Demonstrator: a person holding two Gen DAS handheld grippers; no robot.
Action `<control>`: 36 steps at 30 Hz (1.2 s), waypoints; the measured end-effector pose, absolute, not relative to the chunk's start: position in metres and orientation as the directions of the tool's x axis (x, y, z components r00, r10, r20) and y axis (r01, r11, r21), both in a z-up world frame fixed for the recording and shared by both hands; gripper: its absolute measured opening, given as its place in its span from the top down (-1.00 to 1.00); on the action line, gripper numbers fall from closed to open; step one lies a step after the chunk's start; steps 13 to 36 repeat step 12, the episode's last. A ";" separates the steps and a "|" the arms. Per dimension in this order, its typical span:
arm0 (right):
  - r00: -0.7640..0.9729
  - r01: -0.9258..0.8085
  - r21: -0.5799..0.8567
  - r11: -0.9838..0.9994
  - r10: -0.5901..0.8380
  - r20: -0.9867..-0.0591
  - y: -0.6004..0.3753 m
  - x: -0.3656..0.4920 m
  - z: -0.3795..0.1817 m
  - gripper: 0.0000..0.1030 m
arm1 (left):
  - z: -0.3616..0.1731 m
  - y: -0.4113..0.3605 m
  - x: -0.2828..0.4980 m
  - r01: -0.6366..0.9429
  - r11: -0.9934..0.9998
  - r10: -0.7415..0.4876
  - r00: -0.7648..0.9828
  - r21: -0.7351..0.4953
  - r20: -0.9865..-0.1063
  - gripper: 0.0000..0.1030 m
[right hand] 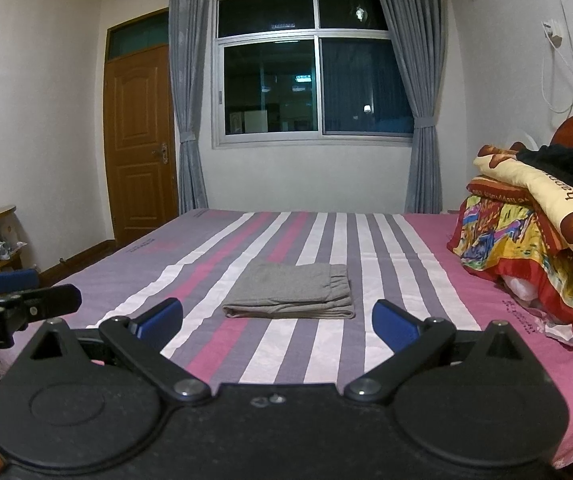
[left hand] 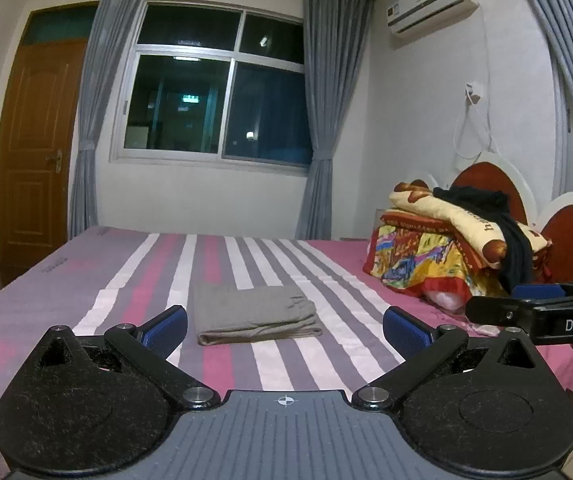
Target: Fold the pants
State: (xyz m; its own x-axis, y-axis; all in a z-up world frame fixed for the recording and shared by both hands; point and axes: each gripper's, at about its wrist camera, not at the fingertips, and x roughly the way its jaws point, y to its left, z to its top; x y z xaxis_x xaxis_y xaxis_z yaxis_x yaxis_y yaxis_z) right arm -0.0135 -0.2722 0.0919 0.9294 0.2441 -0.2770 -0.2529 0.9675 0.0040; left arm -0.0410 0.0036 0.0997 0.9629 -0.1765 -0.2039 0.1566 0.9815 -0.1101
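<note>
Left wrist view first: black two-finger left gripper [left hand: 285, 326] with blue pads at 6 o'clock, spread wide, nothing between the fingers. Just beyond the gap, at centre, grey fabric pants [left hand: 255, 314] already folded into a flat compact rectangle, thick fold edge toward camera, lying on striped pink, purple and white bed sheet [left hand: 86, 280]. No contact between pads and cloth; gripper held back from it. At 3 o'clock, black right gripper [left hand: 526, 300] seen side-on, poking in from frame edge, empty. At 2 o'clock, colourful stacked bedding pile [left hand: 418, 256] with dark garment [left hand: 494, 220] draped over, against red and white headboard [left hand: 566, 232]. At 12 o'clock, dark window [left hand: 218, 92] between grey curtains; brown wooden door [left hand: 34, 148] at 9 o'clock.

Right wrist view: right gripper [right hand: 277, 320] at 6 o'clock, likewise wide apart, holding nothing. Folded grey pants [right hand: 292, 290] at centre, just ahead of the fingers, well apart from bedding pile [right hand: 526, 248] at 3 o'clock. Left gripper [right hand: 26, 292] at 9 o'clock, side-on.

Progress, judged: folding looks finished, bundle neat, edges roughly aligned, no loose leg visible. Nothing obvious left except perhaps a final press or retreat from the bed.
</note>
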 end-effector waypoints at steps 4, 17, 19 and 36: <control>0.930 -0.251 0.004 0.968 0.242 -0.277 -0.274 -0.013 0.091 -0.97 | 0.099 0.004 -0.041 0.156 0.982 -0.175 0.963 -0.106 -0.204 -1.00; 0.929 -0.255 0.001 0.967 0.245 -0.276 -0.276 -0.012 0.092 -0.97 | 0.099 0.008 -0.037 0.175 0.980 -0.192 0.959 -0.099 -0.209 -1.00; 0.929 -0.255 0.001 0.967 0.245 -0.276 -0.276 -0.012 0.092 -0.97 | 0.099 0.008 -0.037 0.175 0.980 -0.192 0.959 -0.099 -0.209 -1.00; 0.929 -0.255 0.001 0.967 0.245 -0.276 -0.276 -0.012 0.092 -0.97 | 0.099 0.008 -0.037 0.175 0.980 -0.192 0.959 -0.099 -0.209 -1.00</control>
